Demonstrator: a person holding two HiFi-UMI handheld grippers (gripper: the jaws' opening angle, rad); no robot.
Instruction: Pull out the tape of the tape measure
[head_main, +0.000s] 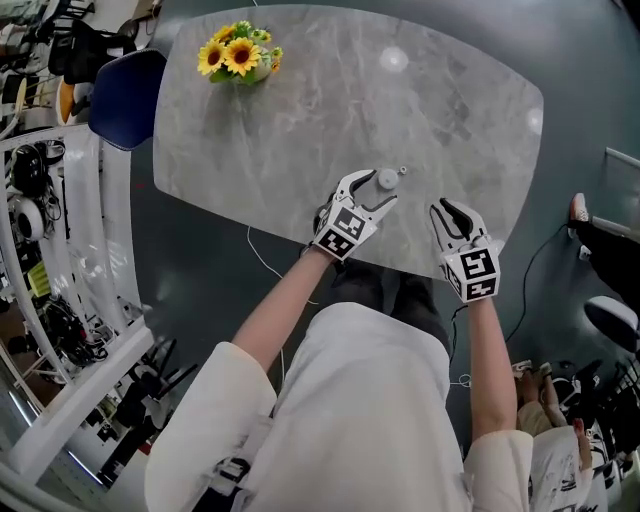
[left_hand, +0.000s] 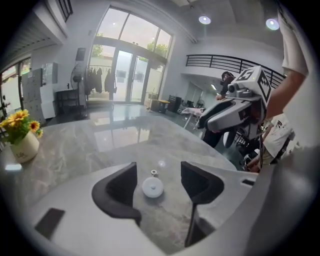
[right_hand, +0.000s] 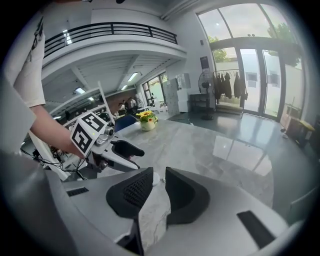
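Note:
The tape measure (head_main: 388, 179) is a small round white case lying flat on the grey marble table (head_main: 300, 130), with a little tab at its far side. In the left gripper view the case (left_hand: 152, 187) lies between the two dark pads without touching either. My left gripper (head_main: 378, 190) is open around it, low over the table. My right gripper (head_main: 447, 210) hovers to the right near the table's front edge, apart from the case. Its pads (right_hand: 132, 192) stand a narrow gap apart with only table showing between them. It looks toward the left gripper (right_hand: 107, 147).
A pot of yellow sunflowers (head_main: 240, 55) stands at the table's far left corner. A blue chair (head_main: 125, 95) sits beside that corner. White shelving with gear (head_main: 60, 250) runs along the left. A thin cable lies on the floor by the front edge.

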